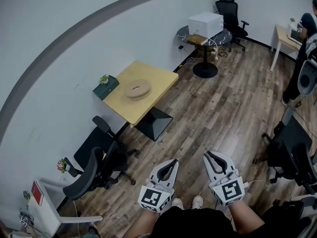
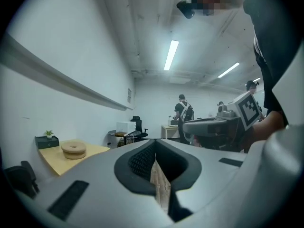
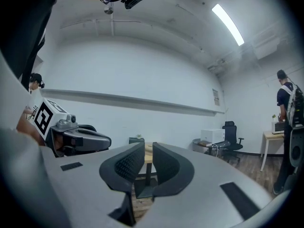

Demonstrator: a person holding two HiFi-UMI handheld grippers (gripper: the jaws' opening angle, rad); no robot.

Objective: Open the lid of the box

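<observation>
as both point level, left gripper (image 1: 173,161), right gripper (image 1: 208,154), jaws closed (empty)

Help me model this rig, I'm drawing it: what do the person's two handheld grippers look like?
Both are pale grey moulded plastic. The left claw and right claw taper to a point, each with black ribbed lining. Behind each sits a white cube with black square markers. The person wears a black top.
</observation>
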